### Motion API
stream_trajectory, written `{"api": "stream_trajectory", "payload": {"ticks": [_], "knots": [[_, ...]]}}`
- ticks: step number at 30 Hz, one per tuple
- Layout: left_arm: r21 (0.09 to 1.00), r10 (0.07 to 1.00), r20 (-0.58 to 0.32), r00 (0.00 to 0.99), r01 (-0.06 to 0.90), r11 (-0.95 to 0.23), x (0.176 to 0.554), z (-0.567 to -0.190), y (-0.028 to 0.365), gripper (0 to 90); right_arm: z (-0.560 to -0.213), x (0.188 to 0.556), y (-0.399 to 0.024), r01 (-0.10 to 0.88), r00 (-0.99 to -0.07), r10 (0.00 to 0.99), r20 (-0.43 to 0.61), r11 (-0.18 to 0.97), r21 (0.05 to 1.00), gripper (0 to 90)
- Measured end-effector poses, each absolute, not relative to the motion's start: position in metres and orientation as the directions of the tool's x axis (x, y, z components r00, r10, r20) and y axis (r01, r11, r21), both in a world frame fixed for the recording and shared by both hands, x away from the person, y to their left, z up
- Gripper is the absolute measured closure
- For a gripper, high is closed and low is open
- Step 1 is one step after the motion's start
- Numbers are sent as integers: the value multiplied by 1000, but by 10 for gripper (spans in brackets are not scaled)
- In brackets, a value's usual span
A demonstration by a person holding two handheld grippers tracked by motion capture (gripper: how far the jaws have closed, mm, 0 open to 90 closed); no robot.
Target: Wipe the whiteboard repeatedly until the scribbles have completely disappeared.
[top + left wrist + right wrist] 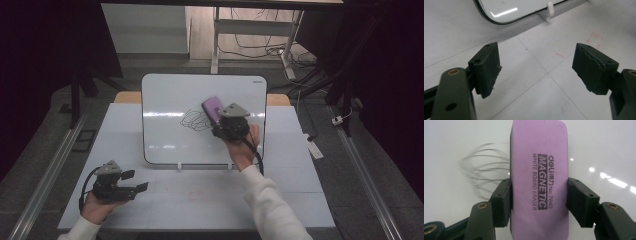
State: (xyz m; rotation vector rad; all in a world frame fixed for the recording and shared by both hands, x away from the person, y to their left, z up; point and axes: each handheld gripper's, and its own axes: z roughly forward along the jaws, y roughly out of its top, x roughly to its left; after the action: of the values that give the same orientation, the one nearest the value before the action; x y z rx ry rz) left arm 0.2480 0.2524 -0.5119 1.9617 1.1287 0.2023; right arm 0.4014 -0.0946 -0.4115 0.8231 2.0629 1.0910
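White table (200, 200), upright whiteboard (165, 100): right gripper (220, 120) clamps purple eraser (212, 107), pointing eleven o'clock; its label (542, 182) reads close-up; left gripper (137, 182) gapes empty.

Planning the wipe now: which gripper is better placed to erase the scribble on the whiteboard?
Right. The right gripper already clamps the purple eraser against the whiteboard, beside the scribble. The left gripper is open and empty, low over the table.

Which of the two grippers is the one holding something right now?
The right gripper, up at the whiteboard: its jaws clamp a purple eraser beside the black scribble. The left gripper has open jaws with nothing between them, over the table.
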Motion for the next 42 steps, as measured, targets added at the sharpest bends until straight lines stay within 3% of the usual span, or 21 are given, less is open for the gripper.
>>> {"api": "stream_trajectory", "payload": {"ticks": [5,10,21,24,27,32,36,39,42], "knots": [[731,773,-253,582,638,-241,248,-512,252,234,-429,388,-59,196,-658,708,-256,489,850,401],[731,772,-258,582,640,-238,248,-513,253,235,-427,391,-64,197,-674,700,-236,478,856,401],[731,771,-254,584,638,-242,248,-513,252,235,-402,408,-122,226,-518,816,-256,420,879,402],[729,772,-253,583,640,-243,249,-513,252,235,-403,407,-118,225,-503,822,-267,422,878,402],[729,772,-253,583,639,-243,249,-513,252,235,-410,403,-101,228,-561,797,-225,410,883,402],[731,772,-257,581,640,-237,248,-513,253,235,-440,380,-46,179,-675,691,-259,493,851,402],[732,771,-257,583,638,-239,248,-513,253,235,-446,374,-37,159,-679,676,-286,515,842,402],[730,771,-257,583,640,-241,248,-513,253,235,-442,380,-46,192,-699,679,-224,480,856,402],[730,771,-257,583,640,-241,248,-513,253,235,-437,383,-56,195,-681,695,-231,476,858,402]]}}
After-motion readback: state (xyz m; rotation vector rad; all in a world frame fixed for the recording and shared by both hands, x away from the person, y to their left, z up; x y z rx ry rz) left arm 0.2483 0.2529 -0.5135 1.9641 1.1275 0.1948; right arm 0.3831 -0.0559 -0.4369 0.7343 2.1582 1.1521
